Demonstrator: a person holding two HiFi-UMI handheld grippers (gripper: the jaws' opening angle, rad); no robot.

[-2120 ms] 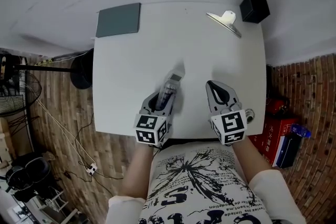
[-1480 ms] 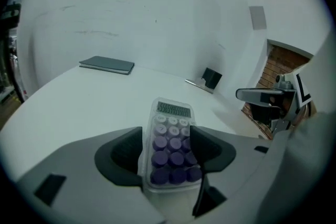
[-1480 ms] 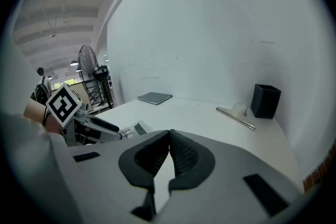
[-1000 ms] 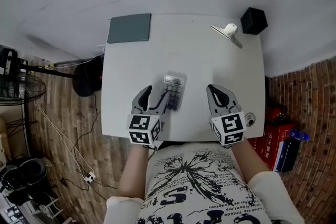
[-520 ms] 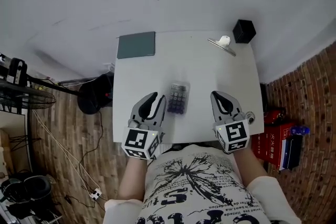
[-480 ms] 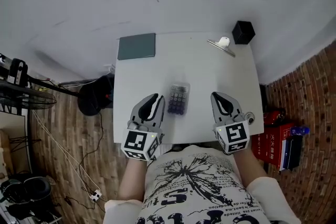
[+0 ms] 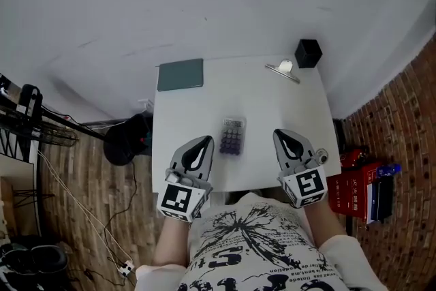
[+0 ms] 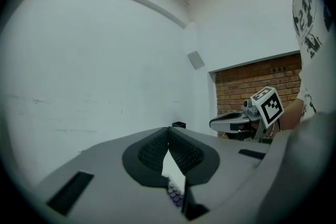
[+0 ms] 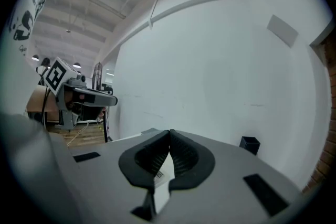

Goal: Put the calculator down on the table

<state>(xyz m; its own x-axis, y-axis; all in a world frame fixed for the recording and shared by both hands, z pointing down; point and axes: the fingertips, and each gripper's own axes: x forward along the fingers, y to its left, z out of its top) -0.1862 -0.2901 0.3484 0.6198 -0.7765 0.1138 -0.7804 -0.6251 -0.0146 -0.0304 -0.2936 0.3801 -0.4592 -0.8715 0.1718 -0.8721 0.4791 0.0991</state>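
Observation:
The calculator [image 7: 233, 135], grey with dark purple keys, lies flat near the middle of the white table [image 7: 272, 105]. My left gripper [image 7: 206, 140] hangs above the table's near edge, just left of the calculator and apart from it, shut with nothing in it. In the left gripper view its jaws [image 8: 168, 128] meet at the tips, and the purple keys [image 8: 174, 195] show far below through the gap. My right gripper [image 7: 279, 133] is held at the near right, also shut and empty, with its tips [image 9: 169, 132] touching.
A grey-green pad [image 7: 180, 74] lies at the table's far left corner. A black box [image 7: 308, 52] and a white-and-metal clip [image 7: 283, 69] sit at the far right. A black stand base [image 7: 126, 140] is on the floor left; red boxes [image 7: 357, 180] are right.
The left gripper let go of the calculator, which now lies on the table, then shut its jaws. Both grippers rose and drew back toward the person; the table looks smaller.

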